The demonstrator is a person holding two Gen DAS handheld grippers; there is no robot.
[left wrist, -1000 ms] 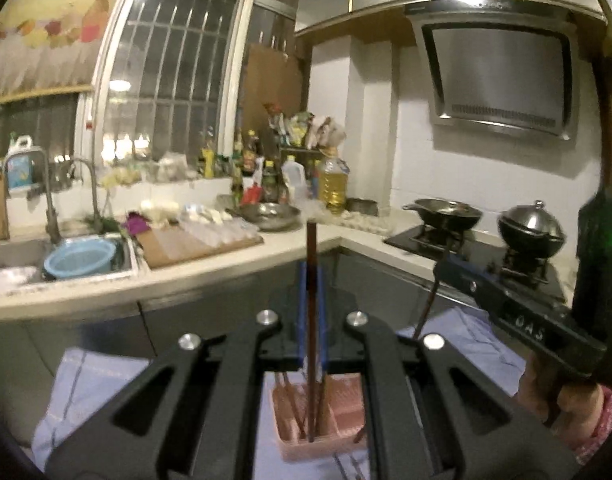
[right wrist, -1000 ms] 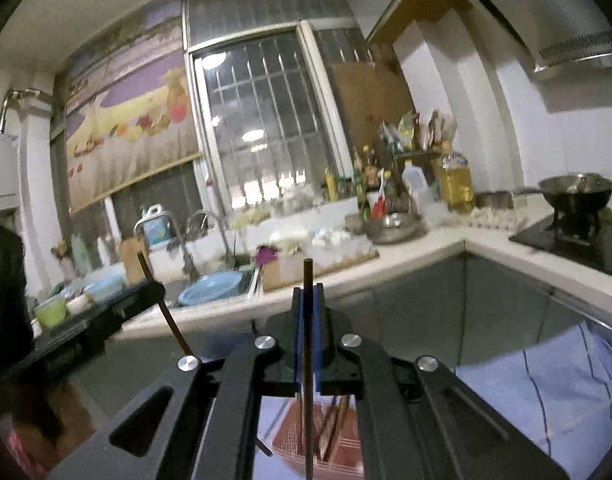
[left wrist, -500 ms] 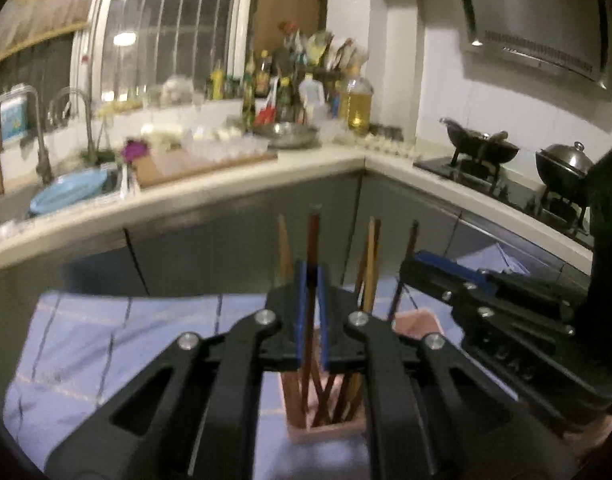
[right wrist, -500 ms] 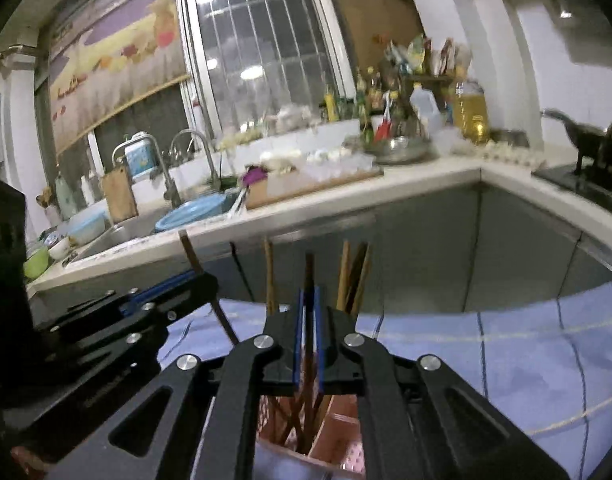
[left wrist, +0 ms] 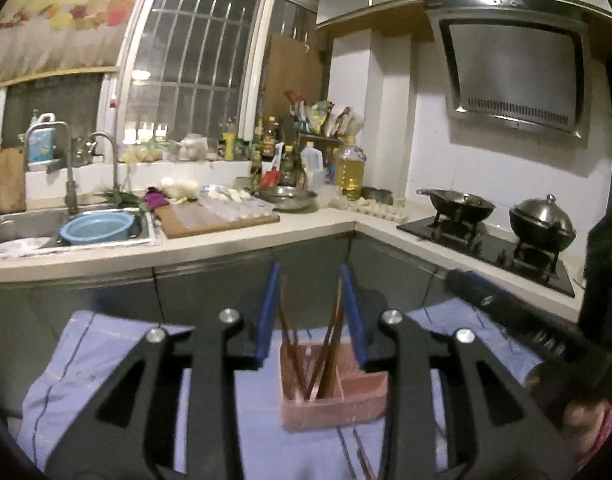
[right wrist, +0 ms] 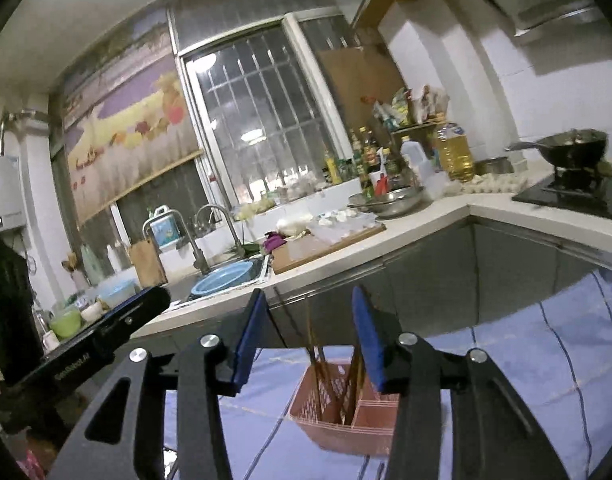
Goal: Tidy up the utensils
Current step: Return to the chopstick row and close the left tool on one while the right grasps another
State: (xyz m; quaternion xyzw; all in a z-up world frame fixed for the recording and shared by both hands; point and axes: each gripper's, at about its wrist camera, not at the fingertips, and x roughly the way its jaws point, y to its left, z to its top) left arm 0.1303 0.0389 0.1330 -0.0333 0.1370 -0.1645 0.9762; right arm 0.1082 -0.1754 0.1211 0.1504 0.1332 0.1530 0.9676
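A pink plastic utensil basket (left wrist: 334, 404) stands on a light blue cloth (left wrist: 86, 364), with several brown chopsticks (left wrist: 326, 344) upright in its left compartment. My left gripper (left wrist: 311, 312) is open and empty just above and in front of the basket. In the right wrist view the same basket (right wrist: 346, 412) holds the chopsticks (right wrist: 318, 356), and my right gripper (right wrist: 311, 336) is open and empty above it. The right gripper's body (left wrist: 526, 320) shows at the right of the left wrist view. A loose chopstick (left wrist: 364, 456) lies on the cloth in front of the basket.
Behind the cloth runs an L-shaped kitchen counter (left wrist: 298, 224) with a sink (left wrist: 66, 232) and a blue bowl (left wrist: 98, 228), a cutting board (left wrist: 218, 220), bottles, and a stove (left wrist: 490, 240) with a wok and a pot. The left gripper's body (right wrist: 90, 344) shows at left.
Both grippers were shut on a chopstick each and lowered them into the basket. Now both have opened, let go and pulled back; the chopsticks stand in the basket.
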